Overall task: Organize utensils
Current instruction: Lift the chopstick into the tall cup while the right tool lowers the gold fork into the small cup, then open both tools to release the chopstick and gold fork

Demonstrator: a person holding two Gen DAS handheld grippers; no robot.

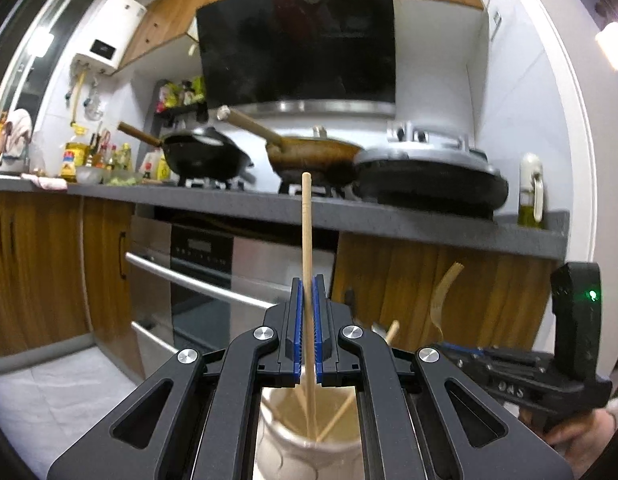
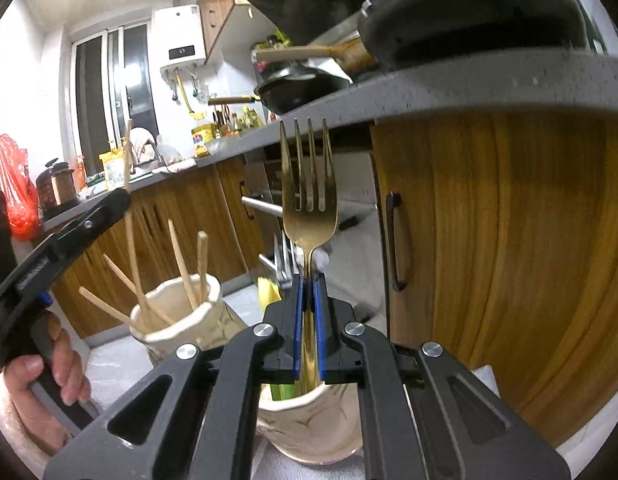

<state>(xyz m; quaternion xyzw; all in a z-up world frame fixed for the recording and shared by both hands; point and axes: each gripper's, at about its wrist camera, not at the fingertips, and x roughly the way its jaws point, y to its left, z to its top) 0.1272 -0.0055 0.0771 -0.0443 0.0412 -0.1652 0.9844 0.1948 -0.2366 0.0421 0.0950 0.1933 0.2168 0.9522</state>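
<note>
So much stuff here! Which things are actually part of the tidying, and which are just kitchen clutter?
Part of the job:
- chopstick in the left hand-held gripper
- gold fork in the right hand-held gripper
- two cream holders

Just lying about:
- black wok
- brown pan
- oil bottle

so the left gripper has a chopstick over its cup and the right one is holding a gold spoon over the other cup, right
Not quite: the right gripper holds a gold fork, tines up, as the right wrist view shows. The rest stands: left gripper grips a chopstick over its cup.
</note>
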